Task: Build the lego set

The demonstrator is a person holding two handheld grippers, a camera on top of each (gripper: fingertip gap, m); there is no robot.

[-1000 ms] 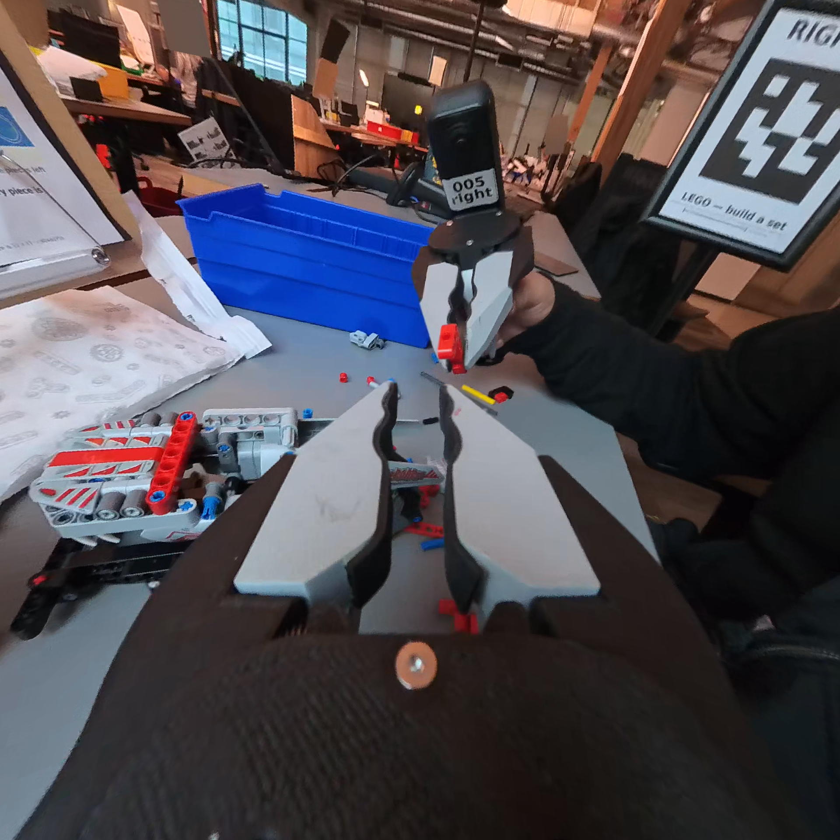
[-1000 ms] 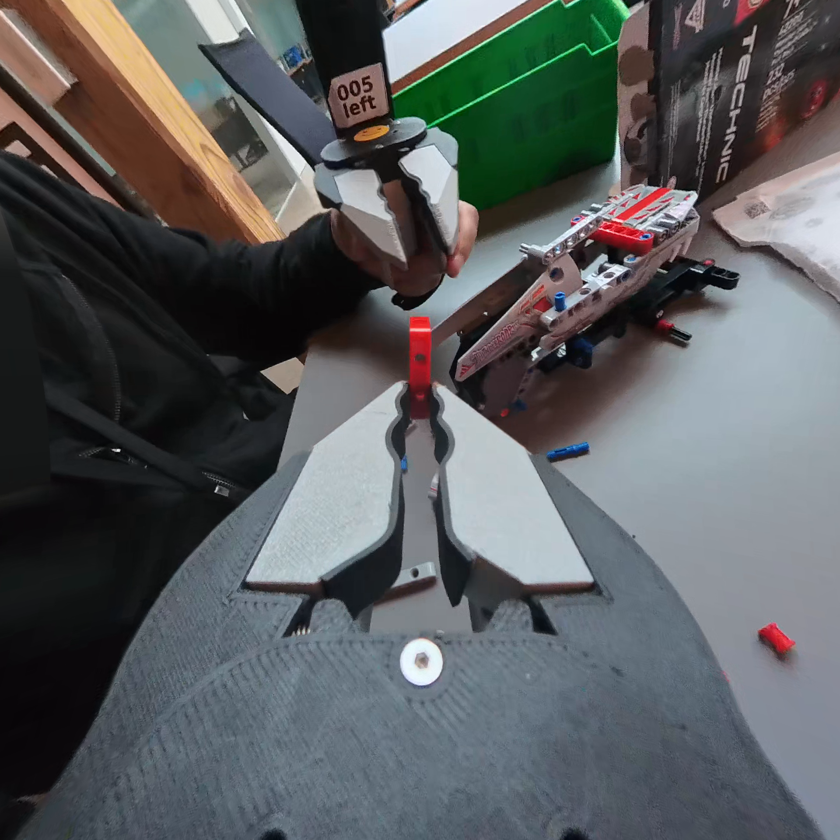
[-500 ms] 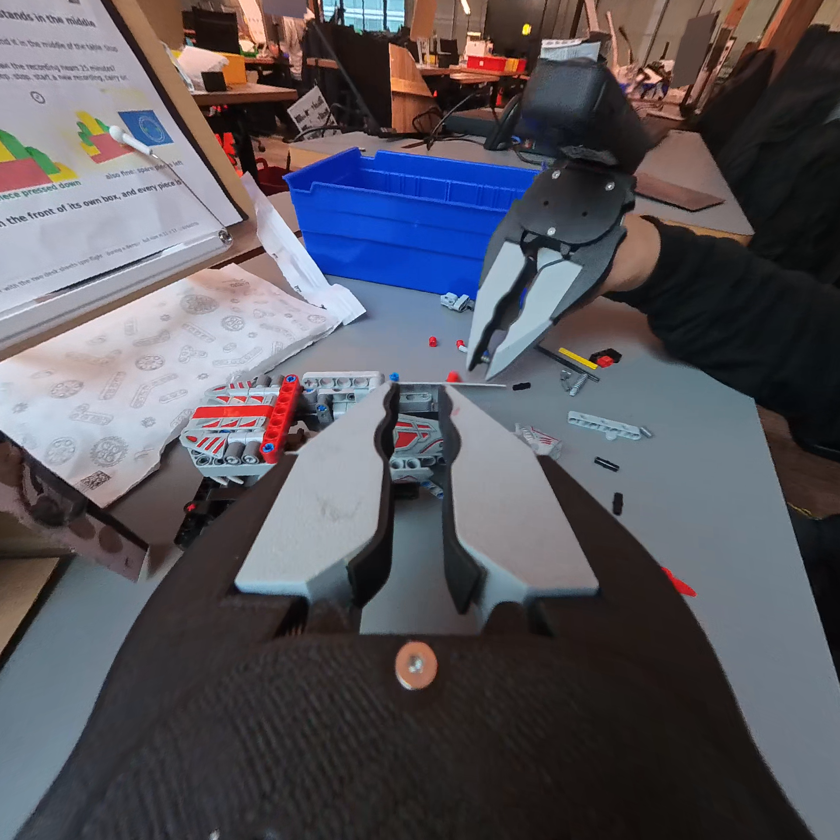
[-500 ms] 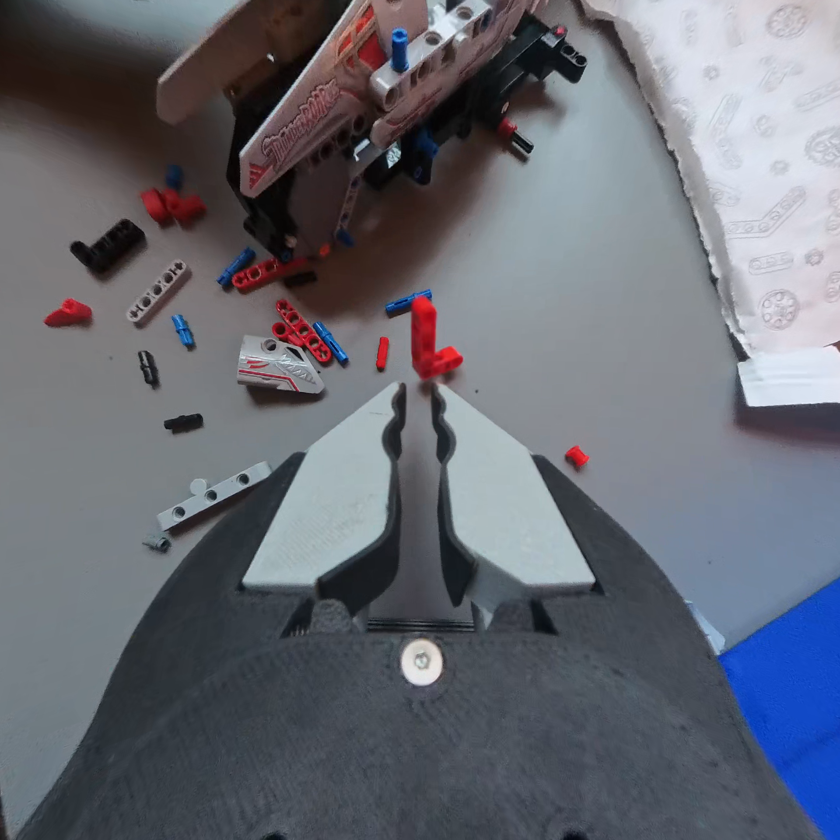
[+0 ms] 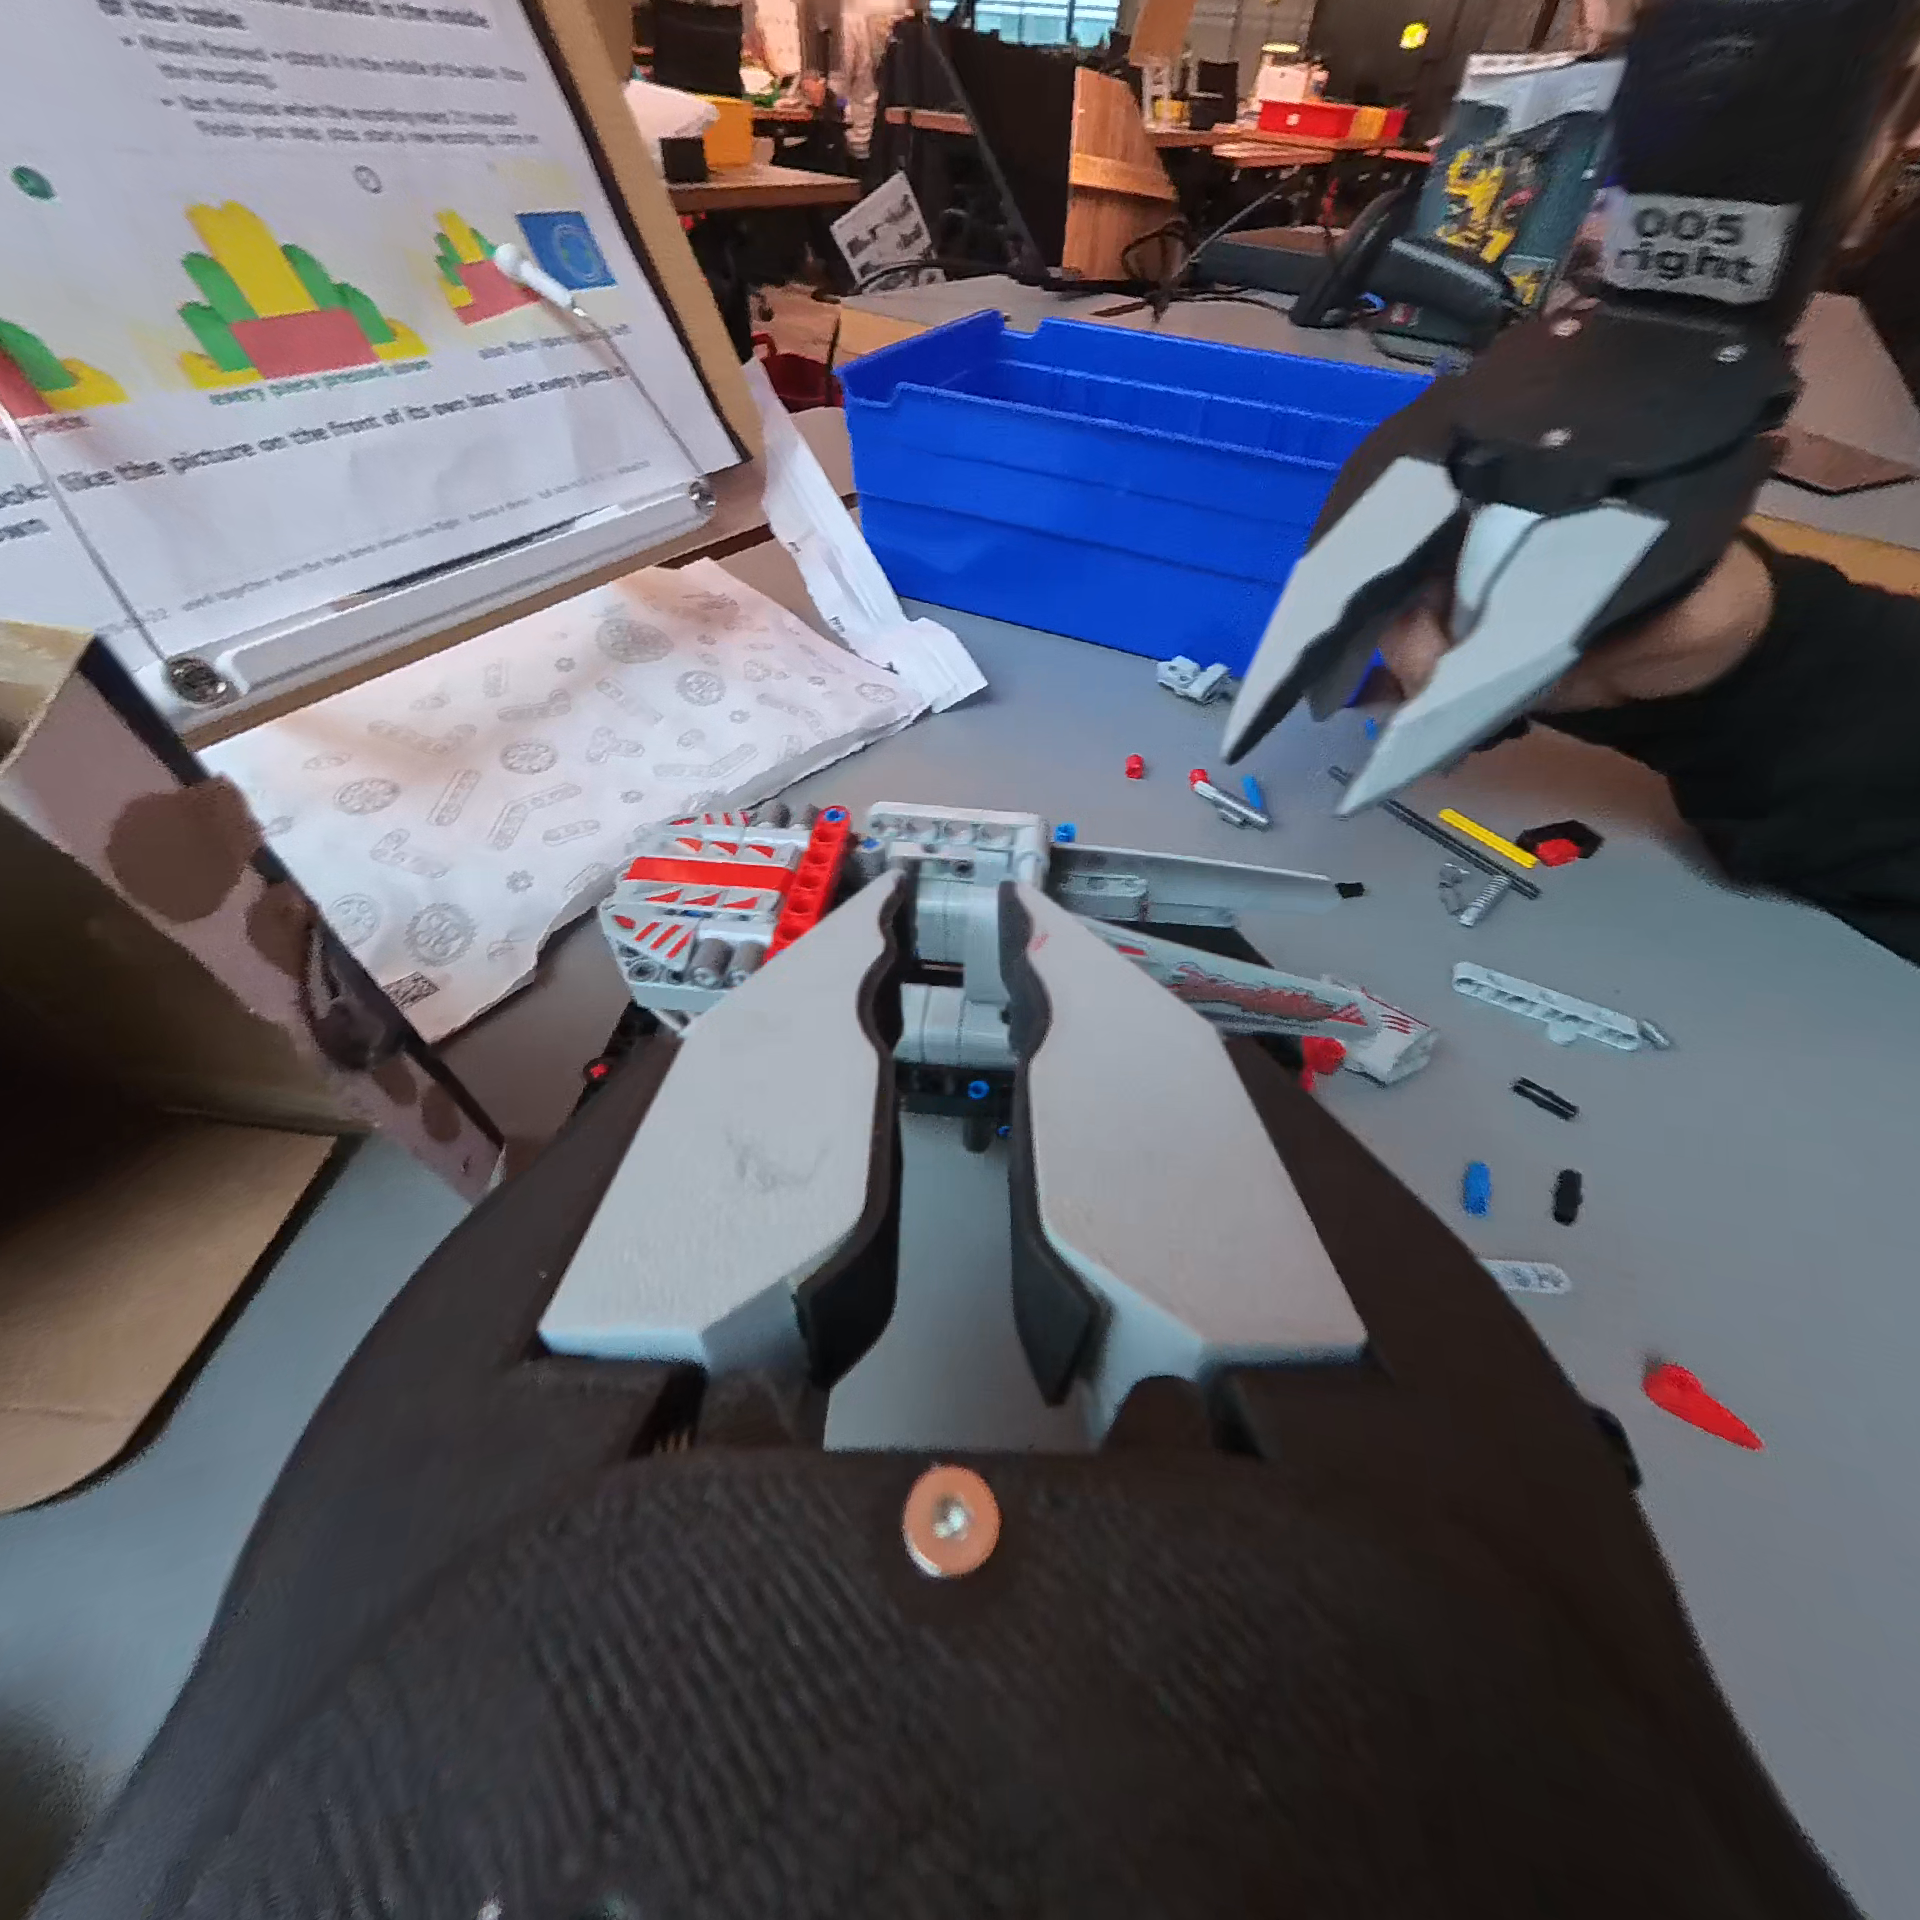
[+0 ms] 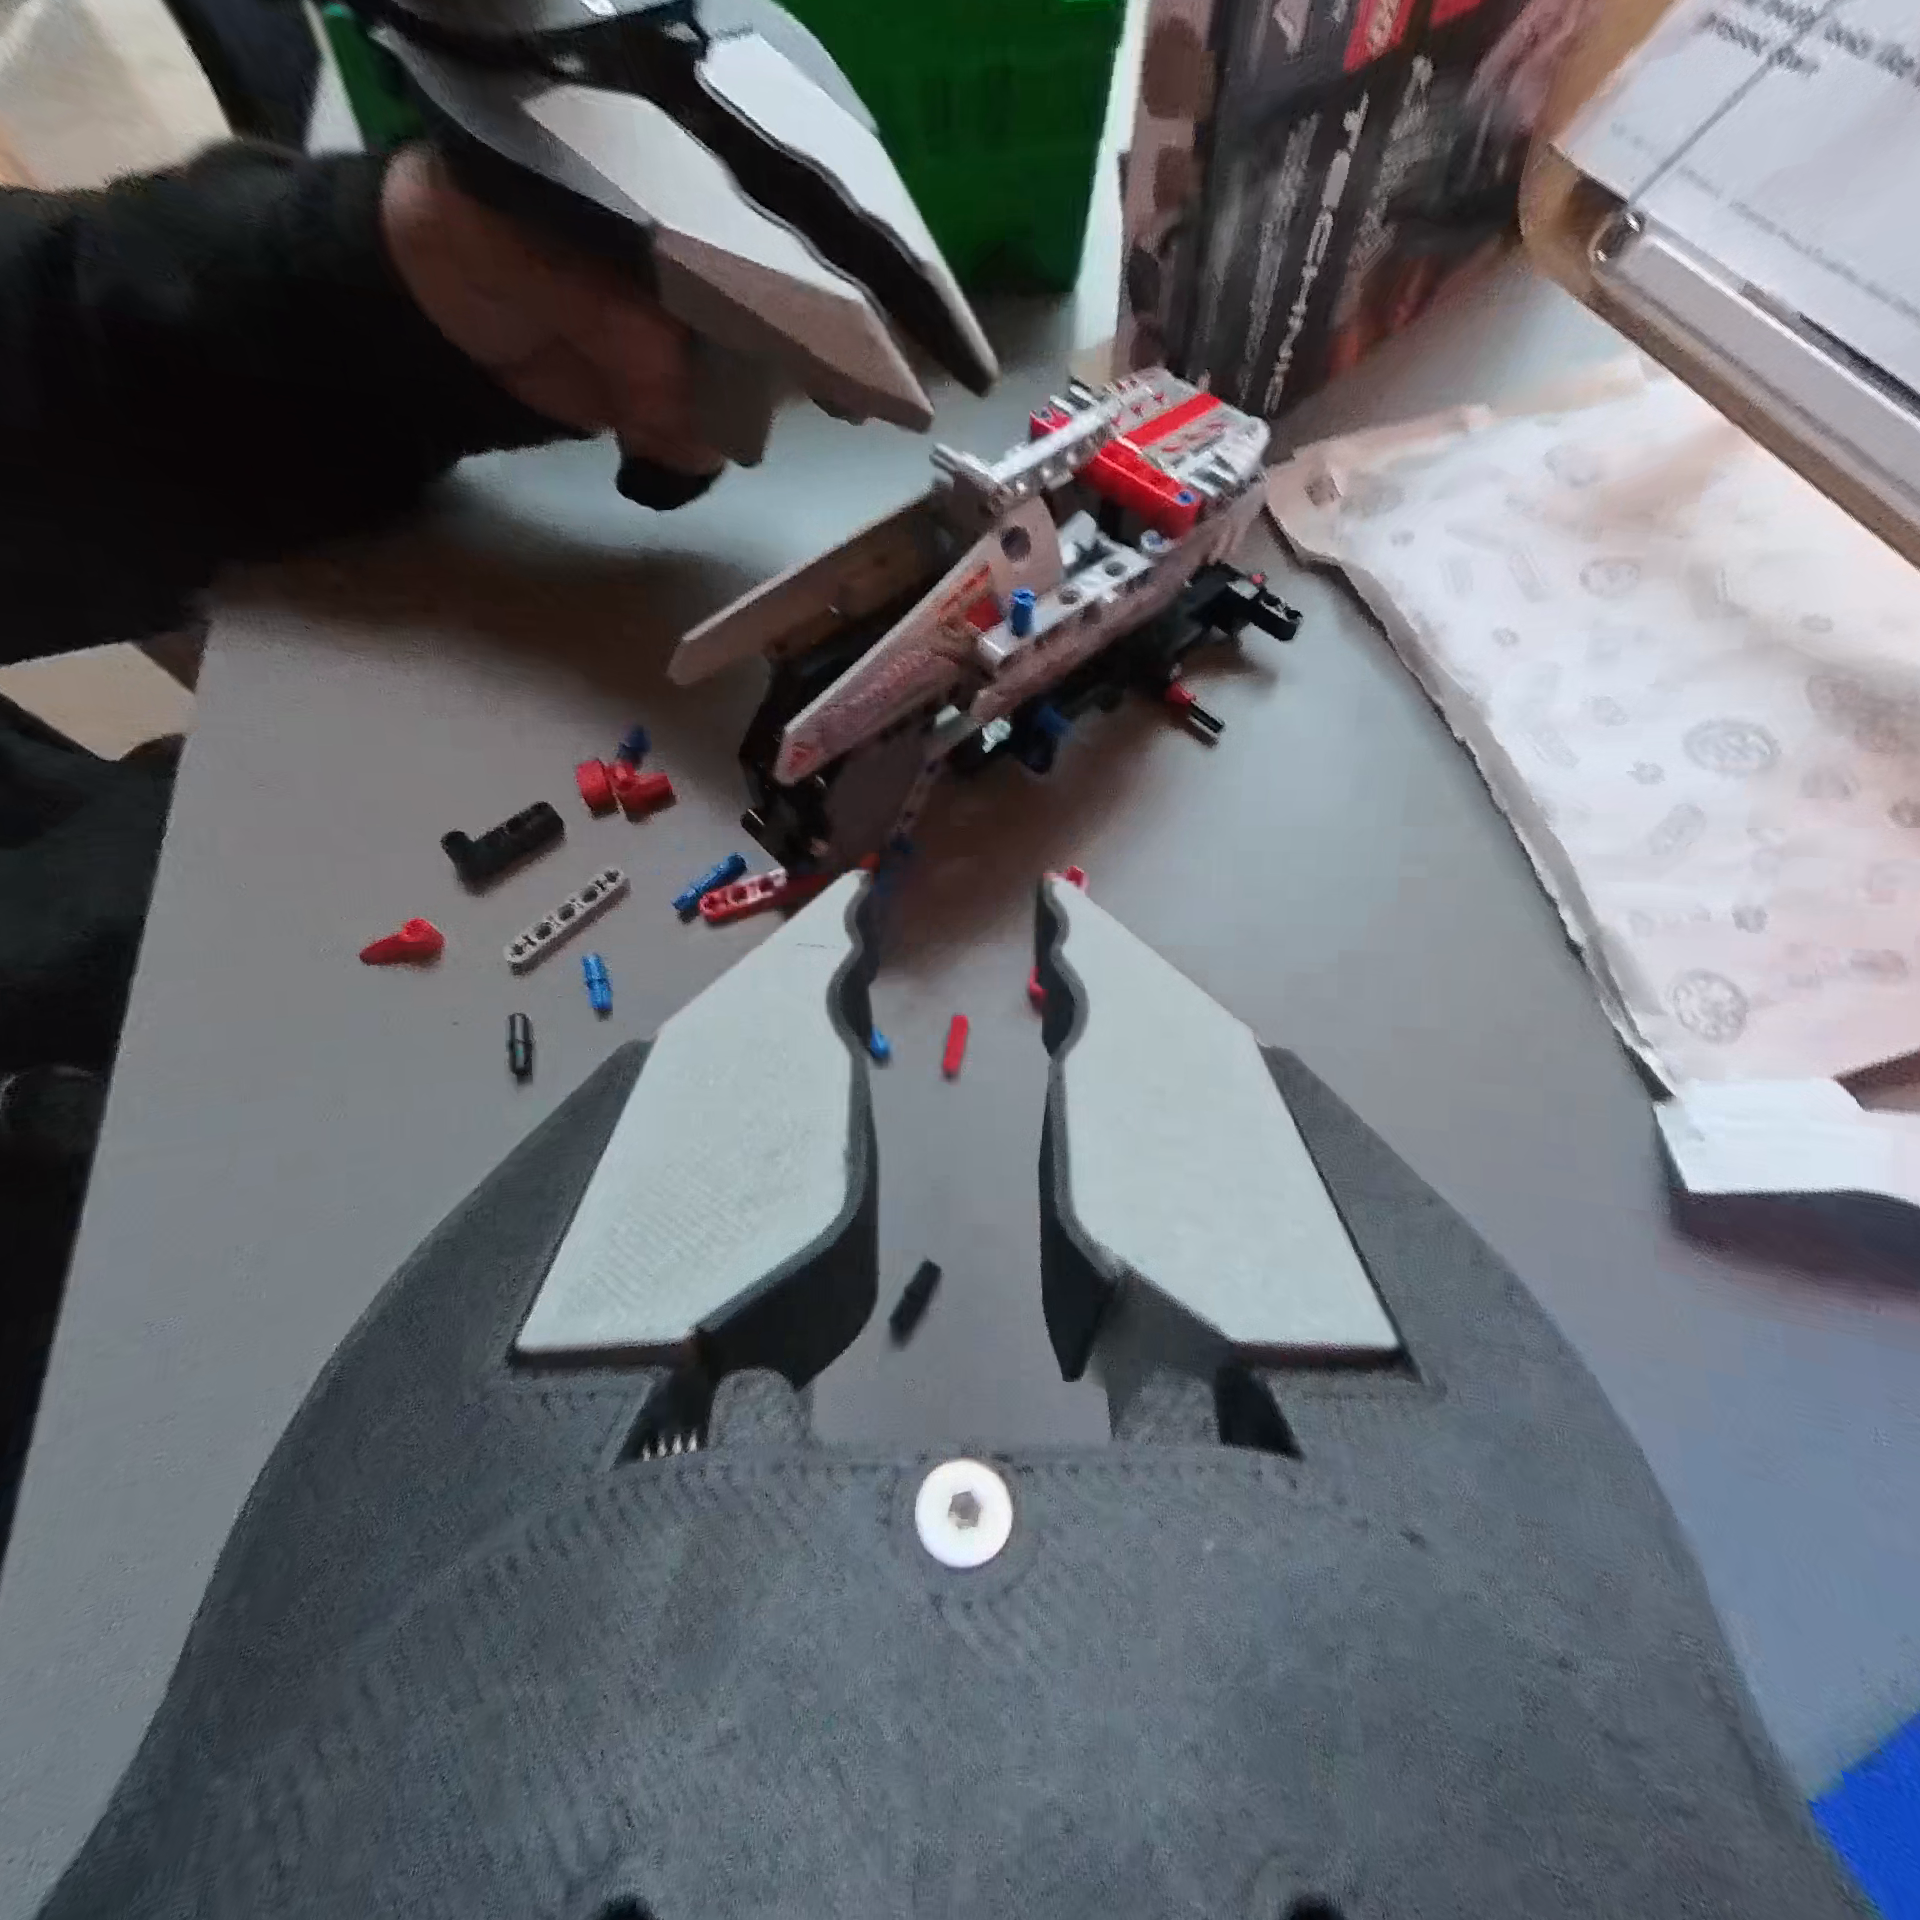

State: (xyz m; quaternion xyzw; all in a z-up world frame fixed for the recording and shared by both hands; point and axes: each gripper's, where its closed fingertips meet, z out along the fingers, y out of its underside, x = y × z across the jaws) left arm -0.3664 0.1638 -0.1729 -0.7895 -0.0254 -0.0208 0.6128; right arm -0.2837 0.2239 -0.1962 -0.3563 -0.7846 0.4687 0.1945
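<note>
Released red piece; right gripper (image 6: pixel 951 899) hovers spread, empty

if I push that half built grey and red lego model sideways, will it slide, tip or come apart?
The lego model would probably slide: it lies low on the smooth table. Its long grey panel juts out unsupported, so pushing there could likely pop it off. It looks light, mostly hollow beams.

Grey table (image 5: pixel 1714 1195), cluttered wooden desks (image 5: pixel 769 187) behind
</note>
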